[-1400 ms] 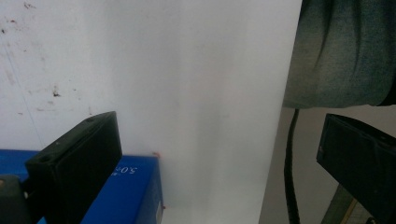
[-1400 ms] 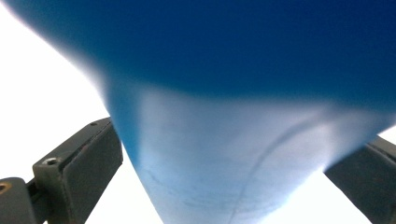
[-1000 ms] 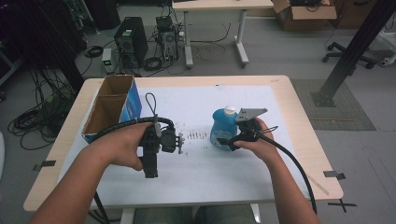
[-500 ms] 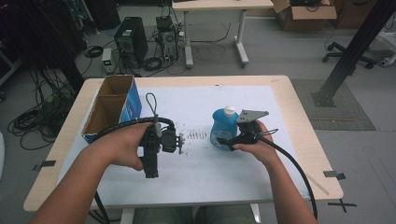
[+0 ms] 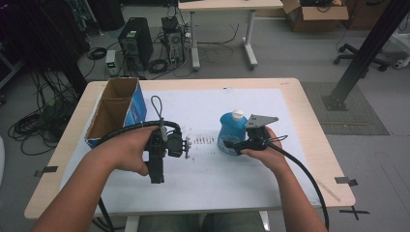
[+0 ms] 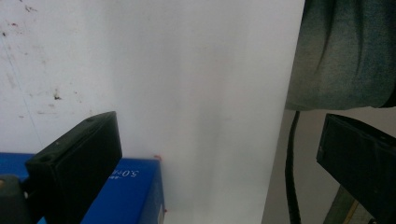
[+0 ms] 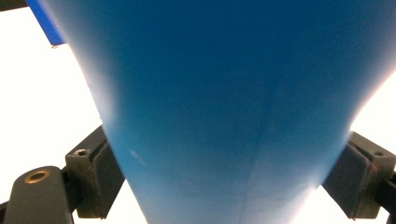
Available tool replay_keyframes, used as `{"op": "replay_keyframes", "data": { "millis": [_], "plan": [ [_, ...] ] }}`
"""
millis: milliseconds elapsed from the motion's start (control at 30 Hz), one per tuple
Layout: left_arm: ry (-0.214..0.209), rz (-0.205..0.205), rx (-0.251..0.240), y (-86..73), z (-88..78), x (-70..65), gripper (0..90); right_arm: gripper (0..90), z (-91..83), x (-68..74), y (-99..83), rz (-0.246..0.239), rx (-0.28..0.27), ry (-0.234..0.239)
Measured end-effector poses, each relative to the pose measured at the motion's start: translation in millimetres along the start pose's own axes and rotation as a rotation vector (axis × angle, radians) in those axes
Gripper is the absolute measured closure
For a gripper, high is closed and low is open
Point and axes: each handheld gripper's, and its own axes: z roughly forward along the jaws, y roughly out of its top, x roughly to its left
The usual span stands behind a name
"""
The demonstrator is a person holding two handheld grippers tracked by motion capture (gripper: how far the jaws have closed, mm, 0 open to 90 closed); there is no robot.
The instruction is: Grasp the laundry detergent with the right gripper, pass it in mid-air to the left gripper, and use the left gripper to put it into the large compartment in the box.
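A blue bottle (image 5: 231, 131) with a white cap stands upright on the white sheet, right of centre. My right gripper (image 5: 236, 144) reaches it from the right at its lower body. Its jaws have just been closing. In the right gripper view the bottle (image 7: 224, 93) sits between the jaws of my right gripper (image 7: 224, 179), and both pads (image 7: 100, 175) touch its sides. My left gripper (image 5: 155, 178) is held above the sheet left of centre, pointing back toward the person. In the left gripper view my left gripper (image 6: 219, 154) is open with nothing between its jaws.
An open blue cardboard box (image 5: 104, 121) lies at the table's left side; its corner (image 6: 135, 191) shows behind my left jaw. Small dark marks (image 5: 203, 141) dot the sheet between the hands. The table's front edge and a person's clothing (image 6: 345, 51) are close by.
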Motion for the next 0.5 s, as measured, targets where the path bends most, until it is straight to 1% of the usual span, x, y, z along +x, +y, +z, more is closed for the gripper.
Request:
{"op": "replay_keyframes", "data": {
  "millis": [133,300,467,500],
  "plan": [
    [0.000,-0.001,-0.002,0.3,-0.5,0.6,0.4,15.8,0.0,0.3,-0.3,-0.003,0.002,0.000],
    [0.009,-0.015,-0.025,-4.1,-6.1,2.9,0.4,18.5,0.7,1.1,-1.4,-0.003,0.004,0.004],
    [0.013,-0.022,-0.021,-6.1,-7.1,3.7,0.4,21.2,0.7,1.5,-1.9,-0.007,0.002,0.007],
    [0.012,-0.022,-0.018,-6.1,-7.1,3.6,0.4,22.9,0.7,1.5,-2.1,-0.007,-0.001,0.006]
  ]
}}
